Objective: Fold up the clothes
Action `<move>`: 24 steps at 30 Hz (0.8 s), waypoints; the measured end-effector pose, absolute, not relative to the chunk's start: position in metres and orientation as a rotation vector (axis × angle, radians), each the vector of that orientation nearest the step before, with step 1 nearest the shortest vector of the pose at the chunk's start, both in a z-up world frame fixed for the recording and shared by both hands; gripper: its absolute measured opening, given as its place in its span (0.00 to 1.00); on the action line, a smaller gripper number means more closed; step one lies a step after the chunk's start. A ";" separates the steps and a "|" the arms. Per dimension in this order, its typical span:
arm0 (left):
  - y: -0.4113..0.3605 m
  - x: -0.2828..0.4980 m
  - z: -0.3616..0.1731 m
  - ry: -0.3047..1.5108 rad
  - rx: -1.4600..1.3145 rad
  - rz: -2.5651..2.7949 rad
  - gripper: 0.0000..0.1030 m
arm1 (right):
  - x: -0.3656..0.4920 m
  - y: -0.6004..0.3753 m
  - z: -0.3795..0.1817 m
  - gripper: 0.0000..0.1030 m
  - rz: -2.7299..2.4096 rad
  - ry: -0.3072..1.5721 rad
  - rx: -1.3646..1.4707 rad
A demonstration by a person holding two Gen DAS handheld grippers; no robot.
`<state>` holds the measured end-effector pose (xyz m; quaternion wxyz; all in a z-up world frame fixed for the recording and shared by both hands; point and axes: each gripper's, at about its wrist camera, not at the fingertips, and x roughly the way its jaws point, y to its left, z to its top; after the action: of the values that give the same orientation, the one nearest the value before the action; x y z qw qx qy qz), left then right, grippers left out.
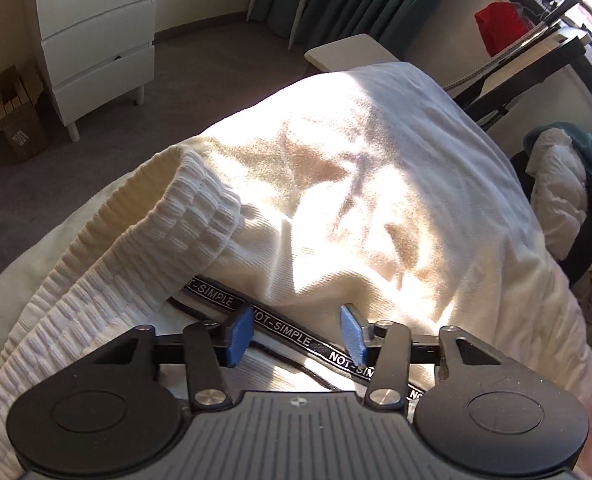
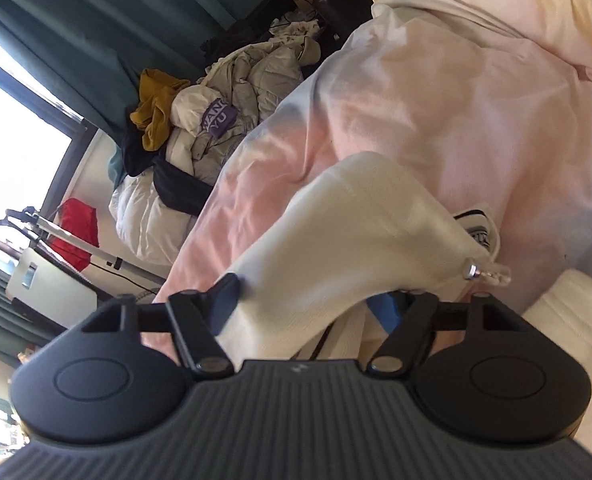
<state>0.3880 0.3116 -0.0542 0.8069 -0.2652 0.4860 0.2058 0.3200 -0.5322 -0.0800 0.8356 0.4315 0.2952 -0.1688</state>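
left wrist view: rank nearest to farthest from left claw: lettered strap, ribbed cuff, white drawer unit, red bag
Measured from the left claw:
1. Lettered strap: runs between the open fingers.
2. Ribbed cuff: up and left, on the white garment.
3. White drawer unit: far left, on the floor.
4. Red bag: far right, by the window.

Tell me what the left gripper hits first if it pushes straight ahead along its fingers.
Most likely the black NOT-SIMPLE strap, which crosses the gap of the open left gripper, with the cream garment heaped right behind it. Depth is hard to judge through the fisheye.
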 end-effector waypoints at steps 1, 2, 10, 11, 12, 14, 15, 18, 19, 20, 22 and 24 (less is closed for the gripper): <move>0.309 0.389 -0.054 1.045 -0.524 0.445 0.00 | 0.321 -0.534 -0.077 0.25 -0.358 0.620 0.904; 0.311 0.387 -0.053 1.038 -0.523 0.442 0.00 | 0.315 -0.533 -0.068 0.17 -0.339 0.595 0.900; 0.340 0.334 0.002 0.856 -0.585 0.399 0.00 | 0.268 -0.530 0.003 0.09 -0.190 0.394 0.869; 0.346 0.325 0.012 0.829 -0.592 0.391 0.00 | 0.262 -0.530 0.011 0.09 -0.171 0.369 0.865; 0.351 0.316 0.020 0.811 -0.590 0.385 0.00 | 0.256 -0.530 0.020 0.09 -0.153 0.344 0.860; 0.359 0.299 0.034 0.795 -0.607 0.312 0.00 | 0.240 -0.528 0.041 0.09 -0.135 0.307 0.841; 0.362 0.290 0.038 0.788 -0.626 0.291 0.00 | 0.233 -0.527 0.049 0.09 -0.143 0.305 0.838; 0.363 0.271 0.039 0.786 -0.697 0.220 0.02 | 0.220 -0.529 0.061 0.09 -0.167 0.332 0.884; 0.358 0.271 0.034 0.793 -0.726 0.199 0.04 | 0.217 -0.530 0.061 0.09 -0.182 0.340 0.898; 0.353 0.272 0.028 0.799 -0.755 0.179 0.15 | 0.214 -0.531 0.062 0.09 -0.197 0.349 0.912; 0.341 0.275 0.015 0.813 -0.813 0.139 0.42 | 0.207 -0.532 0.063 0.09 -0.222 0.362 0.941; 0.330 0.278 0.002 0.826 -0.871 0.098 0.50 | 0.201 -0.531 0.063 0.09 -0.224 0.349 0.965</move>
<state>0.2782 0.3301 0.0024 0.8242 -0.4096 0.3884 0.0463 0.2006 -0.5312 0.0629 0.8653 0.4605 0.1667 -0.1068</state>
